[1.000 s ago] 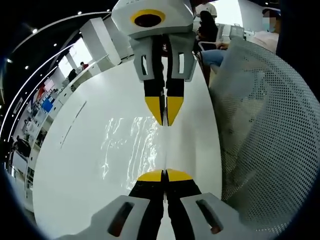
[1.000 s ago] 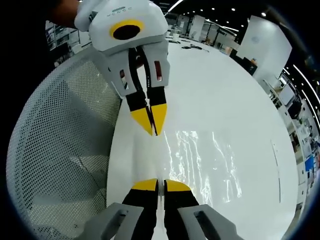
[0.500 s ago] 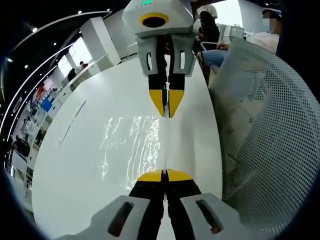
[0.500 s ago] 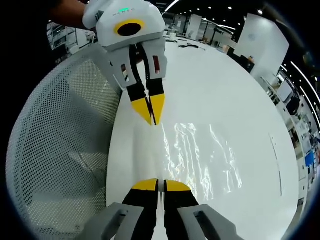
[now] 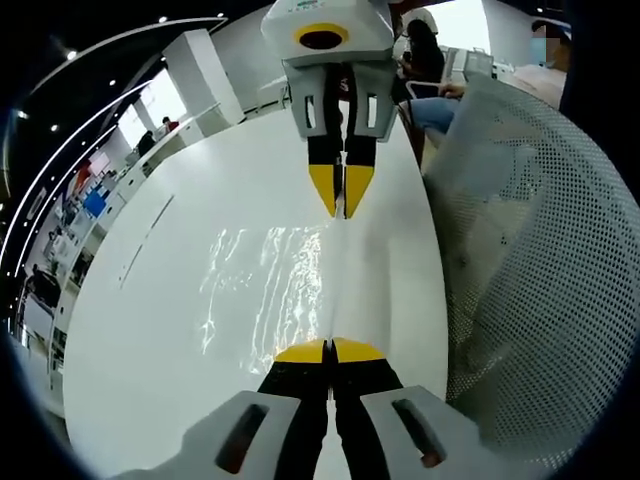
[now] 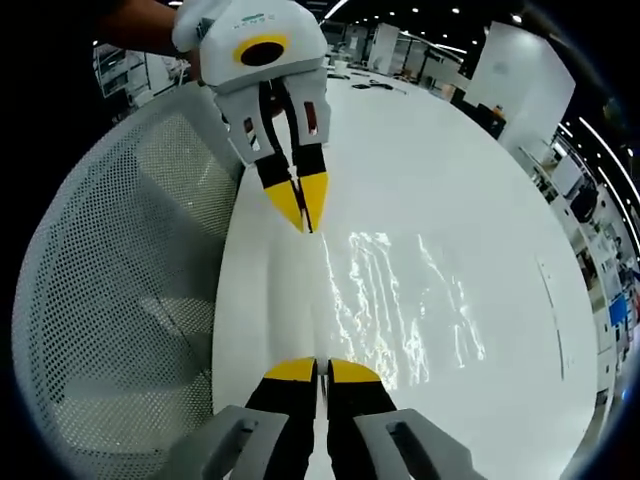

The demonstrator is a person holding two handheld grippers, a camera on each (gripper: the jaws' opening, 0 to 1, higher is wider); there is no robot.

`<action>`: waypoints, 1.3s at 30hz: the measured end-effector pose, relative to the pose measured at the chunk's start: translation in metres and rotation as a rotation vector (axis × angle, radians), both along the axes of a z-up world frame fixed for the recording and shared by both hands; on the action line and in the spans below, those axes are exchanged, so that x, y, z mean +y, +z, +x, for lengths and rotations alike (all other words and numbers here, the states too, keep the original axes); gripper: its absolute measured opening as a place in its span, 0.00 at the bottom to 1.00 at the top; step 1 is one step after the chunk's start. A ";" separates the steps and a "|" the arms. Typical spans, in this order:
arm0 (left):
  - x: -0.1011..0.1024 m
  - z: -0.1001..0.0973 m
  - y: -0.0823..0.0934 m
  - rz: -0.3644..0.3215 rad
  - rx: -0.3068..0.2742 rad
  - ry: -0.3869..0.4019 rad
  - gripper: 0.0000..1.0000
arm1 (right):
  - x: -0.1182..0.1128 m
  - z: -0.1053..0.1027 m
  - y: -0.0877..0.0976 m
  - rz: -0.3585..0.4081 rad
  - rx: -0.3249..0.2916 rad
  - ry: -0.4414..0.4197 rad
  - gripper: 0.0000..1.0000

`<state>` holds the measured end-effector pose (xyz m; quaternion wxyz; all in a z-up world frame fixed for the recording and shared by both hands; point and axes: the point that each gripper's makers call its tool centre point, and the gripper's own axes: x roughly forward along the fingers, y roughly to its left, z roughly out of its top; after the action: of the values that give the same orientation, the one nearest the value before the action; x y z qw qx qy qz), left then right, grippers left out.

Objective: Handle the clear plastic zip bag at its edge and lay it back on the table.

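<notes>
Your left gripper (image 5: 329,350) and right gripper (image 6: 318,368) each pinch one end of the clear bag's (image 5: 265,290) edge. The bag stretches between them over the white table (image 5: 150,330), beside a mesh chair (image 5: 530,260).

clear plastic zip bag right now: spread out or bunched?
Spread. The clear plastic zip bag is stretched between the left gripper and the right gripper, both shut on one edge, over the white table.
</notes>
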<state>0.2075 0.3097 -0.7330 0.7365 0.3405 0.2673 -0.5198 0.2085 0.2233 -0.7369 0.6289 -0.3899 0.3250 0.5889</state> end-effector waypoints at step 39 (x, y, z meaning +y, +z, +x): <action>-0.004 -0.002 0.000 0.018 -0.016 -0.004 0.00 | 0.007 -0.004 0.003 0.040 -0.017 -0.018 0.00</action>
<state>0.2052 0.3058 -0.7325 0.7346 0.3517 0.2652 -0.5161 0.2044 0.2307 -0.7334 0.6447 -0.3792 0.3114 0.5862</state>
